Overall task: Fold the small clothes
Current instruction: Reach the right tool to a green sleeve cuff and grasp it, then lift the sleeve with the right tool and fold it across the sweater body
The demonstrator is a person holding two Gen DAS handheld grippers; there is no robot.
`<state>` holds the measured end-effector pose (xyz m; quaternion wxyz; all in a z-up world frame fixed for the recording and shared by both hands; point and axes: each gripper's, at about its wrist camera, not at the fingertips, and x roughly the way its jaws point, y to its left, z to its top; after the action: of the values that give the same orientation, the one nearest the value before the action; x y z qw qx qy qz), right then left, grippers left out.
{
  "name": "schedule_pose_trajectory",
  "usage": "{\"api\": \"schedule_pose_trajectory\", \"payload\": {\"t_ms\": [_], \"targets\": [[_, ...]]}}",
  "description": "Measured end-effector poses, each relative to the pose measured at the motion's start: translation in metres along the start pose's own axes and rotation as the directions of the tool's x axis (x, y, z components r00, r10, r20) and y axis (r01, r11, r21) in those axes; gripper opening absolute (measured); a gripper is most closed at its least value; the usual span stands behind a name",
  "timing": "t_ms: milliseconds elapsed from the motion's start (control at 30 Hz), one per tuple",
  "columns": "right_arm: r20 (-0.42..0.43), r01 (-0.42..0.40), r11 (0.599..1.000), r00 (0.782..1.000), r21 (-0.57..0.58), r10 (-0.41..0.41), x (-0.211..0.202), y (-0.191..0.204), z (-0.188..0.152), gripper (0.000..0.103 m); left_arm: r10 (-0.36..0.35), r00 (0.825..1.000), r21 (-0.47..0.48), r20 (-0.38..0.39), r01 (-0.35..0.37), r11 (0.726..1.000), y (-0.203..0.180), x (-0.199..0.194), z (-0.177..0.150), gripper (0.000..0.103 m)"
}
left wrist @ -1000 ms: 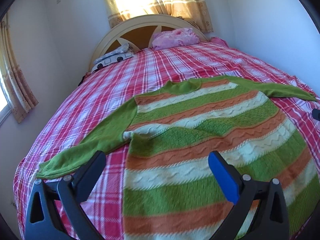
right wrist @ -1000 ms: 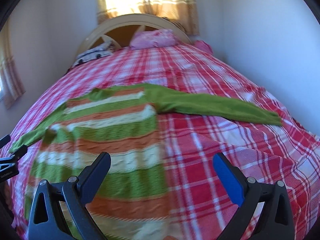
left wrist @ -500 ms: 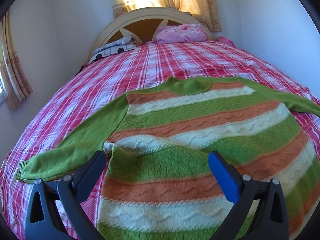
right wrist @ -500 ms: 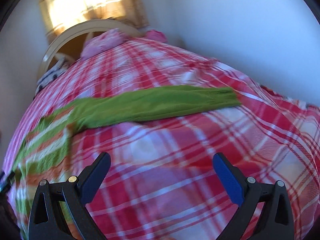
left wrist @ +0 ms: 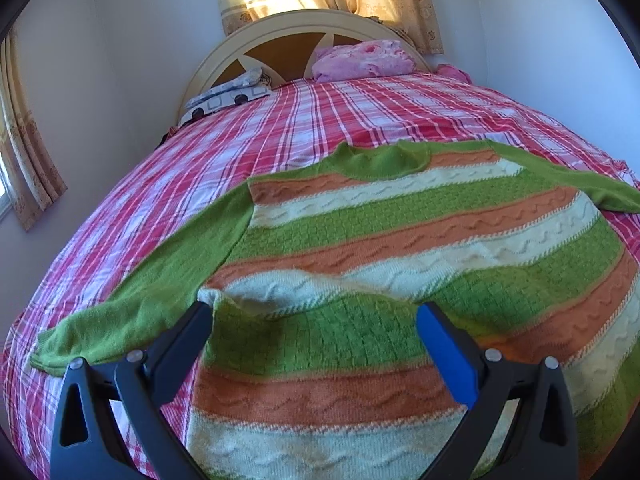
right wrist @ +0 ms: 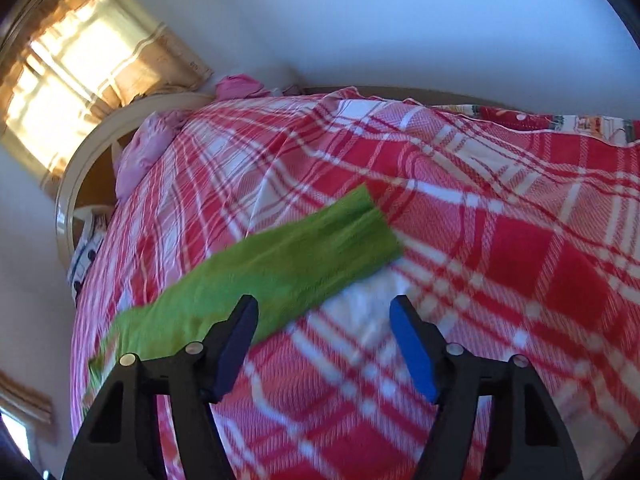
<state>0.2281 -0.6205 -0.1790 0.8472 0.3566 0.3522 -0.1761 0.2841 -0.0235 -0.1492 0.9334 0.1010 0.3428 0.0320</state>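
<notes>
A knitted sweater with green, orange and cream stripes lies flat on the red plaid bed cover, both green sleeves spread out. My left gripper hovers open over the sweater's left side, where a small fold of the knit rises beside its left finger. In the right wrist view the right green sleeve lies across the cover, its cuff toward the upper right. My right gripper is just below that sleeve, tilted; its jaws are closing with only bed cover between them.
A cream headboard and curtained window stand at the bed's far end. A pink bundle and a patterned pillow lie near the headboard. White walls flank the bed; another patterned cloth shows at the bed's right edge.
My right gripper swung right along the sleeve toward its cuff, rolled sideways, and its jaws narrowed. My left gripper moved in lower over the sweater's left side, then held still.
</notes>
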Motion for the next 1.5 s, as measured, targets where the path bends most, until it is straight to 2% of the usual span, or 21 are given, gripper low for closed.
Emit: {"api": "schedule_pose_trajectory", "payload": {"t_ms": [133, 267, 367, 633, 933, 1167, 1367, 1500], "targets": [[0.006, 0.01, 1.0, 1.0, 0.025, -0.01, 0.012, 0.0, 0.016, 0.064, 0.0, 1.0, -0.003, 0.005, 0.0, 1.0, -0.001, 0.005, 0.008, 0.103], [0.01, 0.026, 0.999, 1.0, 0.044, -0.027, 0.03, -0.002, 0.032, 0.025, -0.029, 1.0, -0.003, 0.007, 0.029, 1.0, -0.004, 0.005, 0.011, 0.103], [0.015, -0.006, 0.998, 1.0, 0.068, 0.005, 0.036, -0.005, 0.037, 0.017, -0.065, 0.998, -0.014, 0.007, 0.065, 0.998, -0.004, 0.005, 0.011, 0.103], [0.073, -0.057, 0.997, 0.995, -0.052, 0.061, 0.016, 0.029, 0.034, 0.013, -0.099, 0.995, -0.015, 0.017, 0.099, 0.995, -0.009, 0.002, 0.011, 0.103], [0.097, -0.176, 0.949, 0.973, -0.262, 0.208, -0.027, 0.133, 0.02, 0.013, -0.163, 0.986, -0.045, 0.028, 0.164, 0.985, -0.006, -0.006, 0.011, 0.103], [0.12, -0.213, 0.87, 0.948, -0.444, 0.293, -0.053, 0.223, 0.0, 0.013, -0.207, 0.977, -0.078, 0.052, 0.211, 0.974, 0.003, -0.013, 0.012, 0.103], [0.05, -0.279, 0.789, 0.93, -0.547, 0.363, -0.057, 0.289, -0.034, 0.013, -0.229, 0.971, -0.072, 0.066, 0.233, 0.97, 0.005, -0.017, 0.014, 0.103], [-0.017, -0.319, 0.726, 0.921, -0.61, 0.39, -0.051, 0.334, -0.071, 0.013, -0.237, 0.969, -0.09, 0.064, 0.242, 0.966, 0.013, -0.015, 0.016, 0.103]]}}
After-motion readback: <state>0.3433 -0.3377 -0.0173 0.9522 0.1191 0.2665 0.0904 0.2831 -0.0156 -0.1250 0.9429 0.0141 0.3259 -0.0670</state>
